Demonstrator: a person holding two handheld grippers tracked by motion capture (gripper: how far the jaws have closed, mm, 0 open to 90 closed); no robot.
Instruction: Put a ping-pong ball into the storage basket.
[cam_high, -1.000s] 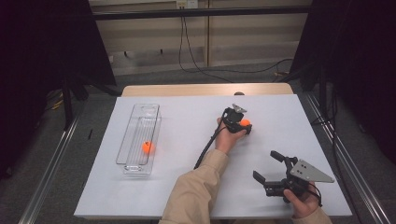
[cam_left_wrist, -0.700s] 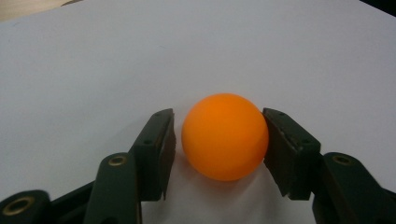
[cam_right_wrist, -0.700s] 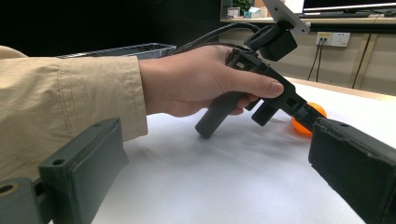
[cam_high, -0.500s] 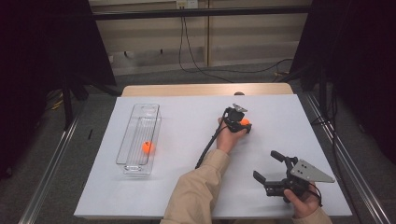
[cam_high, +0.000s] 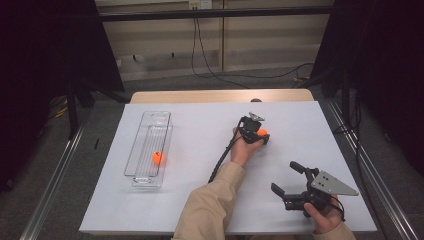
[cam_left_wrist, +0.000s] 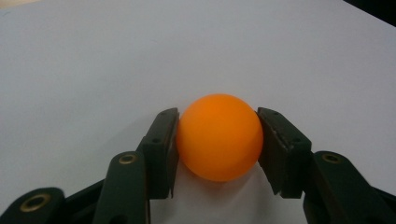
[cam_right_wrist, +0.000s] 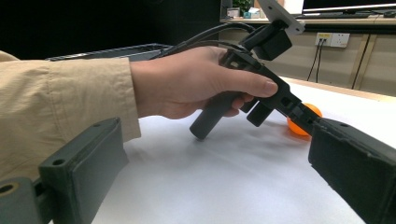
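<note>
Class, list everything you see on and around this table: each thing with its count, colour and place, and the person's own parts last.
Ball: 2, orange; one between the left gripper's jaws on the table, one in the tray.
Tray: 1, clear, table's left side.
Table: 1, white top.
Left gripper: 1, black, shut on the ball, table centre.
Right gripper: 1, black, open, near right corner.
Sleeve: 1, beige, left arm.

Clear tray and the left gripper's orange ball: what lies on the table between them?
Nothing: in the high view, bare white table separates the clear tray from the ball.
</note>
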